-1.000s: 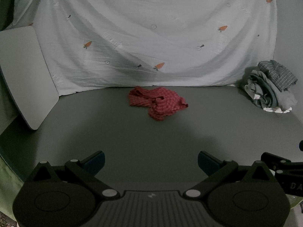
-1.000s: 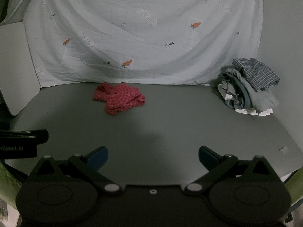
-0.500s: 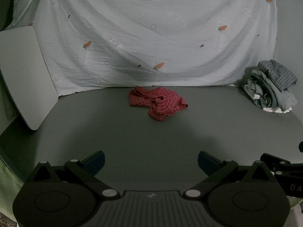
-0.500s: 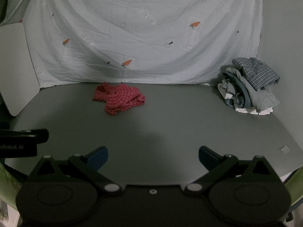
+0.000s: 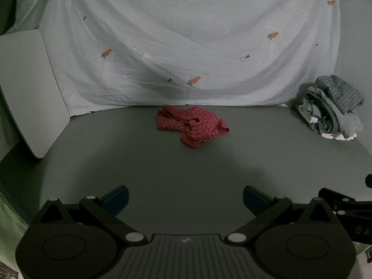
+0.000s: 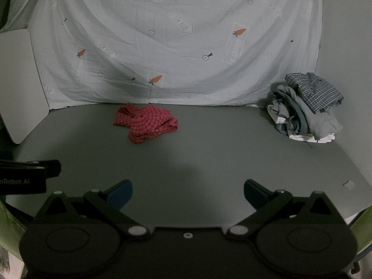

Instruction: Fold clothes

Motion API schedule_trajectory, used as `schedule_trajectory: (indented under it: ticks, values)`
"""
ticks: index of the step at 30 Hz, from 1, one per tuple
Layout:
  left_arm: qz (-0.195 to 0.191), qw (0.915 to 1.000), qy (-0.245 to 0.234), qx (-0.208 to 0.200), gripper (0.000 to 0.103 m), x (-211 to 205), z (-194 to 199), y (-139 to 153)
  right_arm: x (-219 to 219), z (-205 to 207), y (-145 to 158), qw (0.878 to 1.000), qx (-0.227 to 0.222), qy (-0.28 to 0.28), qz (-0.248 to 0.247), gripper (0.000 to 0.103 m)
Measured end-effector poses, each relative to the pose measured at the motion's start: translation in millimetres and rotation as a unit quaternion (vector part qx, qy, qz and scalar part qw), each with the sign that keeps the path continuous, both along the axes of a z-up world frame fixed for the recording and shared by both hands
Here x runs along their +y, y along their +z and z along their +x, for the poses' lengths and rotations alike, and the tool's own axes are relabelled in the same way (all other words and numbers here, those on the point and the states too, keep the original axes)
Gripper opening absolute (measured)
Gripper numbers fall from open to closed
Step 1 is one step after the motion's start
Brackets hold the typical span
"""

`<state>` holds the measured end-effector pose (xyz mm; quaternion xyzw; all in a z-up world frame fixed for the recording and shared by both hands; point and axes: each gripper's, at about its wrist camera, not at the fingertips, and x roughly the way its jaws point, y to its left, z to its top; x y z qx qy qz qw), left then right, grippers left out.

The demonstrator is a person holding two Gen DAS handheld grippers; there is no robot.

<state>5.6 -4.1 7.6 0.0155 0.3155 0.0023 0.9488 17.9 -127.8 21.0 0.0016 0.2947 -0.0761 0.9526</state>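
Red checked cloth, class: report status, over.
Left gripper and right gripper open, empty. Crumpled red checked cloth unfolded on grey table. Path clear.

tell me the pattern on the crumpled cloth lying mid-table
Red-and-pink check; the crumpled checked cloth shows best in the right wrist view.
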Motion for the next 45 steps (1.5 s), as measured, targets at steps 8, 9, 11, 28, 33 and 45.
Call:
schedule_trajectory:
  ticks: [8,9,11,28,33,45]
  values:
    - [-0.001,1.0000,-0.001,0.001,0.103,-2.2,3.2,-1.0,2.0,3.5,2.5,1.000,0.001,-0.001,0.002,0.103]
    - [-0.001,1.0000,-0.001,0.001,0.103,-2.5,3.7,-0.9,0.2,3.8,2.4,1.000,0.001,-0.001,0.002,0.103]
    - [-0.002,1.0000,0.000,0.002,0.103,-0.7,5.5,-0.8,-0.3,3.8,1.8,1.000,0.001,-0.002,0.004,0.103]
    - [-0.005,0.9999,0.001,0.016,0.103,0.2,16.9,-11.2,-15.3,7.4,-6.4,0.999,-0.010,-0.037,0.028,0.103]
    - [-0.018,0.9994,0.007,0.029,0.103,-10.2,37.7,-18.3,-40.1,24.5,-8.2,0.997,-0.024,-0.051,0.047,0.103]
    - [-0.026,0.9957,0.070,0.055,0.103,-23.6,134.9,-17.5,-90.2,127.1,-22.3,0.993,-0.016,-0.036,0.114,0.103]
